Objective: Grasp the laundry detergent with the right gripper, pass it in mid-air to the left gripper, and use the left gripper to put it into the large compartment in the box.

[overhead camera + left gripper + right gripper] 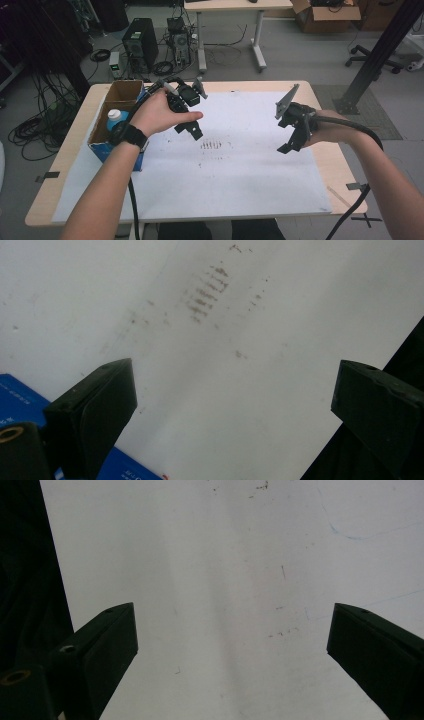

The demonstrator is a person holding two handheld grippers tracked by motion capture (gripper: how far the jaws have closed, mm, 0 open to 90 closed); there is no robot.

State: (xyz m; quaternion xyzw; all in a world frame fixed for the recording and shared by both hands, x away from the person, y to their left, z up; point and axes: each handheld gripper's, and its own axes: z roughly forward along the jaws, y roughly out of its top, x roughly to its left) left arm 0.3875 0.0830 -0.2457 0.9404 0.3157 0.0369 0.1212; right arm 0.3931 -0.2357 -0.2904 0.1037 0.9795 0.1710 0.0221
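Note:
Above the left half of a white sheet (225,175), my left gripper (189,129) is held in a hand, its jaws open and empty. In the left gripper view its gripper (232,385) looks down on bare sheet with rows of brown smudges (207,290). My right gripper (292,142) hovers over the sheet's right side, tilted down, open with nothing between its jaws. The right gripper (232,630) in its own view faces plain white sheet. A blue-sided cardboard box (96,131) at the table's left holds a white bottle with a blue cap (116,118).
The sheet covers most of a wooden table (75,130). The blue box's corner (20,390) lies close by the left jaw. Behind the table the floor holds a computer tower (140,42), cable tangles and another table (230,6). A black post (380,50) stands at the right.

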